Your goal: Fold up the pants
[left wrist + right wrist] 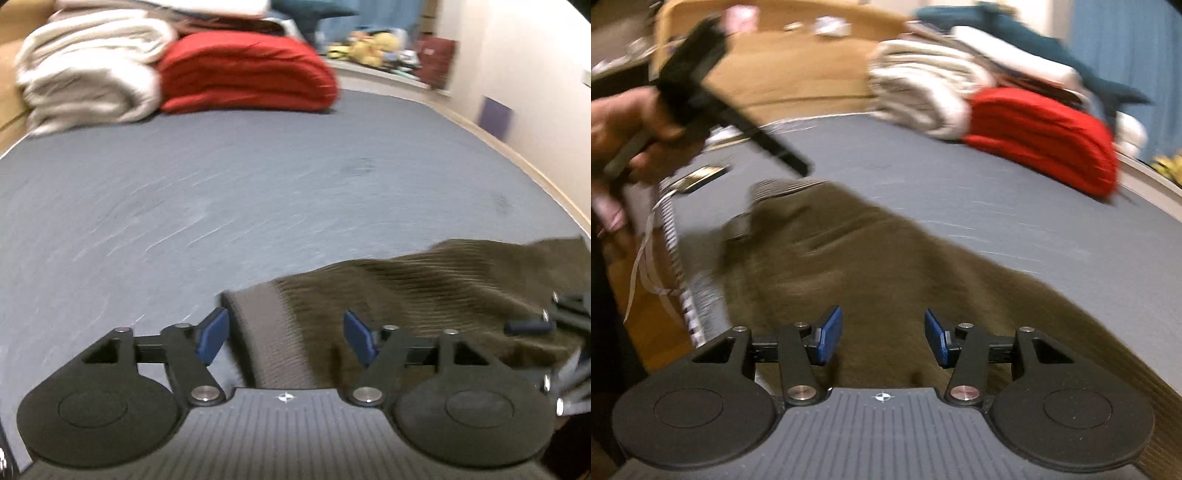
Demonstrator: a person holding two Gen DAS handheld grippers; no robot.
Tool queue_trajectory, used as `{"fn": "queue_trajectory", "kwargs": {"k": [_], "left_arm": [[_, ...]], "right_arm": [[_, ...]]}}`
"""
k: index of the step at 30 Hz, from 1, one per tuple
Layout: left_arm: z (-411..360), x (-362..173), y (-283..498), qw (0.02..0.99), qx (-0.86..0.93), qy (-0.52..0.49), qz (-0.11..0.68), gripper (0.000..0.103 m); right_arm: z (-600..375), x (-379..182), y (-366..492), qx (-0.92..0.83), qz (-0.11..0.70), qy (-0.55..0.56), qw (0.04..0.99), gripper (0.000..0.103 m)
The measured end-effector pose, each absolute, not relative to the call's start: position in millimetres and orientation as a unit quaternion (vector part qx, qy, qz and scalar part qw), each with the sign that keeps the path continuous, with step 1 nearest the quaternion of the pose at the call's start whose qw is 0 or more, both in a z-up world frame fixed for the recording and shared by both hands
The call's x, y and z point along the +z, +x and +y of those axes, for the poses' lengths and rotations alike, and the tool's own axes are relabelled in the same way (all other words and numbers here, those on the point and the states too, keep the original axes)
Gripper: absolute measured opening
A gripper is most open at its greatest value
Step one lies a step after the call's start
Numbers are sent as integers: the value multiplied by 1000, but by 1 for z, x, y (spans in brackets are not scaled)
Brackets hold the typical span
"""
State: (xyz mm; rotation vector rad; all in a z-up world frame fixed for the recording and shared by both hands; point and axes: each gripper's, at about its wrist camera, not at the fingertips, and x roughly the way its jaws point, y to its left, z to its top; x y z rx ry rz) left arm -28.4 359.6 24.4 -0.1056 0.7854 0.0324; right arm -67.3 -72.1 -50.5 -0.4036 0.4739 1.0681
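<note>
Jaws: left gripper point(286, 336) wide, right gripper point(883, 336) parted, unloaded | one pants point(871, 266) | two blankets

I am viewing a bed point(229, 192) carrying a grey-blue fitted sheet point(1015, 206), streaked by motion blur. Olive-brown ribbed pants point(849, 266) are lying directly on it at the near edge, grey cuff point(266, 332) showing in the left wrist view. At the far end a folded red blanket point(247, 70) is sitting just beside a folded cream blanket point(88, 70). A small dark flat object point(701, 177) is resting near the bed's edge; I cannot tell what it is.
</note>
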Motion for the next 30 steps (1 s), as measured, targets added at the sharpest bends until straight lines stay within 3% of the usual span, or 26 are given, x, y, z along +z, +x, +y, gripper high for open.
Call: {"fn": "queue_trajectory", "kwargs": {"k": [6, 8, 9, 10, 11, 12, 13, 16, 19, 21, 23, 24, 25, 29, 30], "left_arm": [[393, 0, -29, 899, 11, -134, 418, 74], [394, -5, -23, 894, 3, -140, 426, 64], [392, -6, -20, 893, -3, -141, 428, 49], [390, -11, -14, 892, -2, -138, 431, 44], [388, -11, -13, 893, 2, -130, 431, 41], [386, -13, -11, 894, 4, -120, 432, 35], [385, -12, -12, 896, 3, -114, 430, 31], [389, 2, -20, 904, -5, -122, 410, 23], [398, 19, -38, 910, -16, -131, 394, 23], [395, 8, -39, 898, -20, -110, 425, 26], [390, -14, -32, 875, -2, -90, 476, 39], [388, -17, -29, 875, 9, -75, 478, 57], [388, -13, -28, 881, 18, -69, 468, 62], [393, 21, -38, 916, 52, -69, 391, 62], [390, 27, -40, 924, 51, -66, 373, 62]], "right_arm": [[-39, -70, -92, 549, 213, -264, 764, 52], [-34, -72, -94, 556, 206, -285, 753, 52], [-32, -72, -94, 558, 203, -294, 749, 51], [-31, -72, -94, 560, 202, -298, 746, 50], [-31, -70, -93, 562, 203, -302, 742, 47], [-29, -69, -94, 566, 203, -305, 738, 29], [-26, -68, -94, 571, 205, -309, 732, 18], [-21, -59, -92, 582, 197, -318, 722, 10], [-30, -27, -106, 604, 160, -314, 715, 9], [-36, -17, -113, 614, 155, -305, 711, 10], [-32, -36, -117, 624, 188, -318, 689, 11], [-30, -48, -120, 622, 195, -341, 677, 15], [-29, -56, -123, 617, 196, -359, 672, 16], [-44, -28, -112, 617, 211, -288, 702, 23], [-50, -20, -105, 612, 218, -258, 715, 31]]}}
